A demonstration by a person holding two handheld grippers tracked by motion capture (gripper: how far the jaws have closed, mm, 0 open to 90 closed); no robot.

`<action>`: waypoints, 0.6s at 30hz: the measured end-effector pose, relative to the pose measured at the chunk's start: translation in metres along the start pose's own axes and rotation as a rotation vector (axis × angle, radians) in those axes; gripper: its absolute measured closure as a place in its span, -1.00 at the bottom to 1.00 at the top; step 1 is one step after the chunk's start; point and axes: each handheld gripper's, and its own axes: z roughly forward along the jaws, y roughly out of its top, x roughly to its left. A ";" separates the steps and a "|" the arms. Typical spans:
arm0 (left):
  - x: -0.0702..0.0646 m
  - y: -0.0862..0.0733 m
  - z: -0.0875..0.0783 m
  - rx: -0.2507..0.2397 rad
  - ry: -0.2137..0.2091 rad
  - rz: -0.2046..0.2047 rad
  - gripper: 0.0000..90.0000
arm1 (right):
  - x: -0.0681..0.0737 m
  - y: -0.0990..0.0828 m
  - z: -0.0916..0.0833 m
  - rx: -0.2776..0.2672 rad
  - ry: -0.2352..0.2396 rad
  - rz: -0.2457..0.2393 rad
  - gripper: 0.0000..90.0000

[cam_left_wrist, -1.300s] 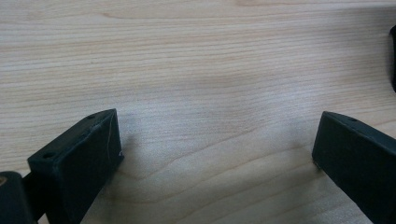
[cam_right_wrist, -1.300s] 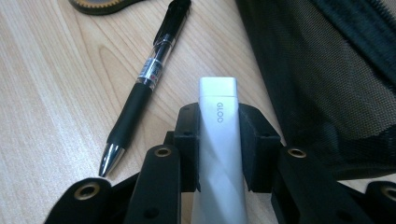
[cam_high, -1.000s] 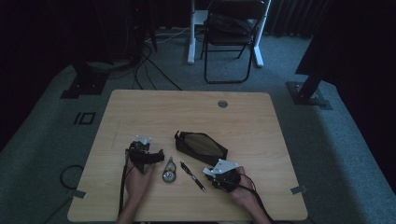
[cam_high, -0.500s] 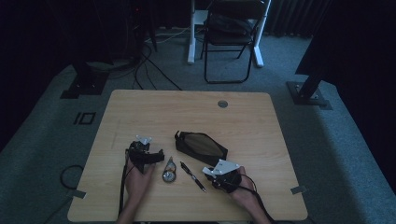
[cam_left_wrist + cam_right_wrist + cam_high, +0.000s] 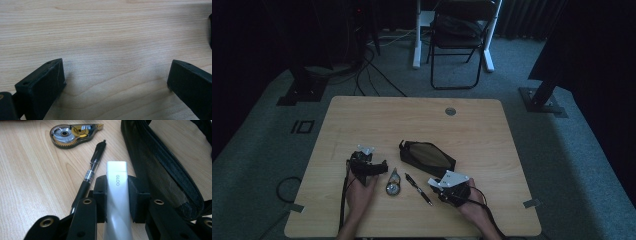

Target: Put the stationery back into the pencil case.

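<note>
Nothing much has shifted across the last second: on the desk (image 5: 362,115) both hands sit where they were, so we judge the work paused mid-carry, with the glue stick (image 5: 117,202) already picked up and not yet placed. Largest thing first: the black mesh pencil pouch (image 5: 428,156) lies unzipped mid-desk, just beside the right gripper (image 5: 451,187), its zipper edge close along the stick in the right gripper view. Right jaws are clamped on the white glue stick, marked GLOO, pointing toward the pouch. The left gripper (image 5: 368,165) rests with jaws wide apart, nothing between them, bare wood below. The black pen (image 5: 418,188) lies between the hands; the correction tape (image 5: 392,183) is just left of it. Far half of the desk is free; near edge is close behind both hands
</note>
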 end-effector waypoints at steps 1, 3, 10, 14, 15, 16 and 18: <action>0.000 0.000 0.000 0.000 0.000 0.000 -0.97 | 0.000 0.000 0.000 -0.001 0.001 0.000 0.58; 0.000 0.000 0.000 0.001 0.000 0.001 -0.97 | 0.001 0.001 -0.001 -0.002 0.001 -0.003 0.58; 0.000 0.000 0.000 0.001 0.000 0.001 -0.97 | 0.003 0.005 -0.003 -0.009 0.000 -0.010 0.58; 0.000 0.000 0.000 0.001 0.000 0.001 -0.97 | 0.004 0.006 -0.005 -0.015 0.000 -0.013 0.58; 0.000 0.000 0.000 0.001 0.000 0.001 -0.97 | 0.004 0.007 -0.006 -0.015 -0.002 -0.014 0.58; 0.000 0.000 0.000 0.001 0.000 0.001 -0.97 | 0.004 0.007 -0.006 -0.017 -0.002 -0.014 0.58; 0.000 0.000 0.000 0.000 0.000 0.000 -0.97 | 0.004 0.008 -0.006 -0.018 -0.004 -0.014 0.58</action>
